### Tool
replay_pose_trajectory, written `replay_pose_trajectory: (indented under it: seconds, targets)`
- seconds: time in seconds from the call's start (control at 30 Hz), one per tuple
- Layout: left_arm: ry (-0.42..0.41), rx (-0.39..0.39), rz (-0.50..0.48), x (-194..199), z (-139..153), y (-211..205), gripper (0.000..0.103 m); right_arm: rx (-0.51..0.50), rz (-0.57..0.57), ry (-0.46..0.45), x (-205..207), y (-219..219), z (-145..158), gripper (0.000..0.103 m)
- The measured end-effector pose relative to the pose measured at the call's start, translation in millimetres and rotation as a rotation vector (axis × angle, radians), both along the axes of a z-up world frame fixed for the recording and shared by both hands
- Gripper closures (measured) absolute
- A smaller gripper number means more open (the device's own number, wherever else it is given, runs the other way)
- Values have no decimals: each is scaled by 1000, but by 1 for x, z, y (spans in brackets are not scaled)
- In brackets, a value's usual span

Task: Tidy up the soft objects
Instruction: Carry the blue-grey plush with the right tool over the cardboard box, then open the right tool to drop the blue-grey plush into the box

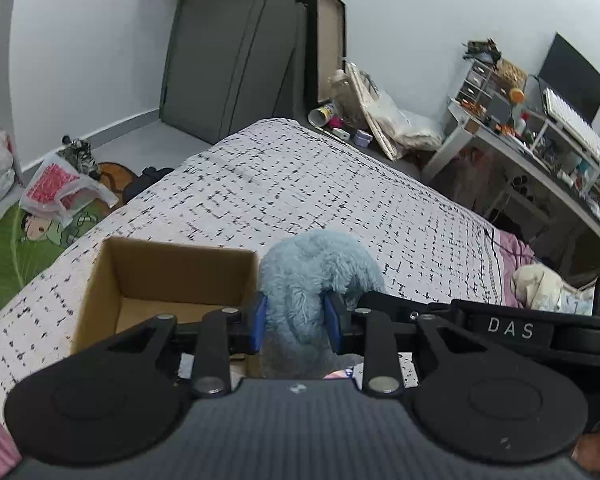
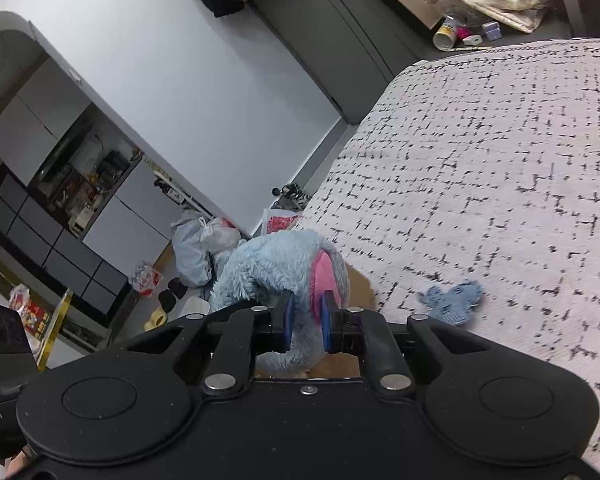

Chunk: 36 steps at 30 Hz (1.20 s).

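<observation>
I have both grippers clamped on the same blue plush (image 1: 316, 280), held up over the bed (image 1: 340, 184). On my left wrist view, the left gripper (image 1: 296, 322) has its blue pads (image 1: 259, 322) pressed into a shaggy fold of the toy, jaws nearly together with the fur squeezed between them. The open cardboard box (image 1: 168, 280) sits on the bed just to the left of the plush, its near rim hidden behind the gripper; what I can see of its floor is bare. Part of the right gripper's black body reaches in from the right, touching the plush.

On my right wrist view, the right gripper (image 2: 306, 322) pinches the plush (image 2: 276, 268) at a pink patch (image 2: 323, 276), jaws drawn close on it. A brown edge of the box (image 2: 360, 284) shows just behind the toy. A small blue cloth piece (image 2: 452, 300) lies flat on the bed's black-and-white cover (image 2: 480, 168), apart from the plush to the right.

Beyond the bed I see a grey wardrobe (image 1: 228, 52) and a cluttered desk (image 1: 540, 148).
</observation>
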<state>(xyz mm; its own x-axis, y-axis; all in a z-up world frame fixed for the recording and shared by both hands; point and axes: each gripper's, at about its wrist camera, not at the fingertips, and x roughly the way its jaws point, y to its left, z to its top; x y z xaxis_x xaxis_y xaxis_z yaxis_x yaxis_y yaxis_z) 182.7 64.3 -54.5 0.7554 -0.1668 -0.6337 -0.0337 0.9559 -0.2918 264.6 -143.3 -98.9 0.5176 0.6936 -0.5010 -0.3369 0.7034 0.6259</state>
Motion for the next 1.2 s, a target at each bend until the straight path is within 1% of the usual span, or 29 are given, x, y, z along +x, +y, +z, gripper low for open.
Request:
replay_pose_trajectory:
  seconds: [0.13, 0.33, 0.47, 0.53, 0.67, 0.8, 1.0, 1.1, 1.17, 1.2]
  targets:
    - [-9, -40, 14, -5, -4, 23, 74, -16, 12, 0, -3, 19, 2, 89]
    - [-12, -59, 46, -8, -14, 53, 74, -59, 33, -5, -7, 55, 1, 89]
    - [4, -115, 84, -8, -22, 77, 74, -73, 36, -8, -7, 75, -3, 88]
    - [2, -122, 97, -7, -24, 85, 74, -64, 30, -7, -7, 82, -4, 88]
    - [6, -154, 131, -5, -30, 99, 74, -79, 21, -11, -5, 97, -8, 87]
    - [19, -210, 153, -1, -38, 112, 74, -88, 8, -11, 0, 107, -13, 86]
    - [28, -232, 188, 4, -47, 119, 73, -98, -4, 5, 9, 118, -23, 86]
    - [56, -241, 208, 8, -49, 123, 73, -110, -8, 7, 12, 124, -27, 86]
    - [47, -233, 206, 8, -48, 123, 73, -112, -9, 15, 15, 127, -30, 86]
    - [48, -226, 206, 9, -47, 123, 71, -107, -9, 25, 18, 127, -33, 86]
